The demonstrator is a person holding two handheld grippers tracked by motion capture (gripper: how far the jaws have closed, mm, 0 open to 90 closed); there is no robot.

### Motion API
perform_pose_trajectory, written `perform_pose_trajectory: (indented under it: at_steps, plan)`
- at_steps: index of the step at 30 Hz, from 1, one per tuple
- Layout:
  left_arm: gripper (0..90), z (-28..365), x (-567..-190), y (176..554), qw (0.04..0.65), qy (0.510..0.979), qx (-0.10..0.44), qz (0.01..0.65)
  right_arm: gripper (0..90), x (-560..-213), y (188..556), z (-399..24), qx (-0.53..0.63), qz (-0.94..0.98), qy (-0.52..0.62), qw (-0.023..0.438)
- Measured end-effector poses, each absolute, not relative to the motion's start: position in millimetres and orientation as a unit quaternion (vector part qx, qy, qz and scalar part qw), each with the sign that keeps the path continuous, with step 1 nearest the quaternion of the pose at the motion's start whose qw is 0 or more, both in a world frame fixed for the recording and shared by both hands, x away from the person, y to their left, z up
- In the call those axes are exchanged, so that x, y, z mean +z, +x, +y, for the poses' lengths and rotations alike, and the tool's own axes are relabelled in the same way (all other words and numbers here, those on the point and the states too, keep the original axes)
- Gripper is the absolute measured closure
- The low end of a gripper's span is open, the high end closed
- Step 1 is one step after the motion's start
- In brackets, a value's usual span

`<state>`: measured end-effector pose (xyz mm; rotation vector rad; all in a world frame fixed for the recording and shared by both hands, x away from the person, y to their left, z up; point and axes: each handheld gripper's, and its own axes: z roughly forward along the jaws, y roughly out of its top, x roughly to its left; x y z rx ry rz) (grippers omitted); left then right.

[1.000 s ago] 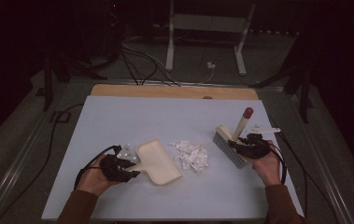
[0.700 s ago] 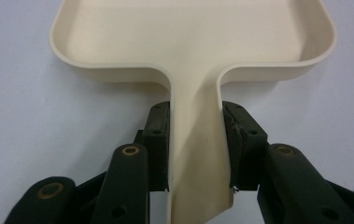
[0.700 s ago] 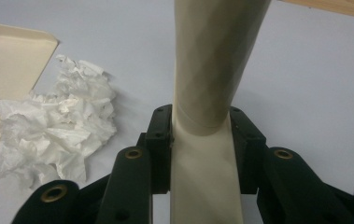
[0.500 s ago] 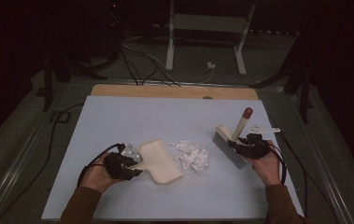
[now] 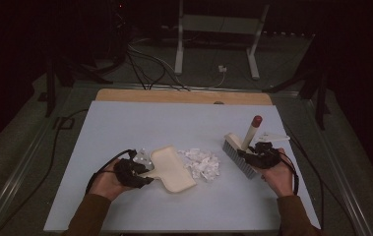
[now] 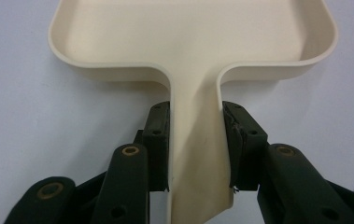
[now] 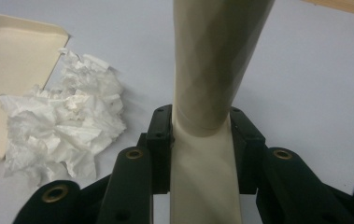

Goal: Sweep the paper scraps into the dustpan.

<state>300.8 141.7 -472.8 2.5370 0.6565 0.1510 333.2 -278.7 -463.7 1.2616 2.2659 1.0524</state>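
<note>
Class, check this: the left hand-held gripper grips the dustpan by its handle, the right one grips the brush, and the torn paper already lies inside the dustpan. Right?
Not quite. The torn paper lies on the table between the dustpan and the brush, not inside the pan, as the high view shows. The rest holds.

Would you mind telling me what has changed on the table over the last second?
Nothing has visibly changed. The left gripper stays shut on the dustpan handle, the right gripper stays shut on the brush handle, and the pile of torn paper lies between them as before, at the dustpan's open edge.
</note>
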Motion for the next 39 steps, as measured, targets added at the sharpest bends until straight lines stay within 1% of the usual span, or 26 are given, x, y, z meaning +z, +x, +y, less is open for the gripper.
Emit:
perform_pose_trajectory:
  at_steps: [4,7,24,33,39]
  plan:
    - [66.2,141.1,-472.9,301.1,0.255,0.935,0.055,0.241,66.9,-463.3,331.8,-274.4,0.369,0.794,0.451,0.171]
    - [66.2,140.6,-473.1,301.6,0.255,0.935,0.055,0.24,66.9,-463.4,330.9,-270.4,0.364,0.795,0.45,0.182]
    - [66.1,136.2,-473.5,302.4,0.251,0.936,0.052,0.241,67.0,-463.2,322.3,-241.6,0.341,0.796,0.452,0.211]
    - [66.2,133.1,-473.7,303.7,0.251,0.937,0.052,0.238,66.9,-463.9,321.3,-227.9,0.335,0.788,0.468,0.218]
    - [66.2,132.6,-473.4,303.5,0.25,0.937,0.052,0.238,66.9,-463.7,320.8,-220.1,0.332,0.781,0.484,0.214]
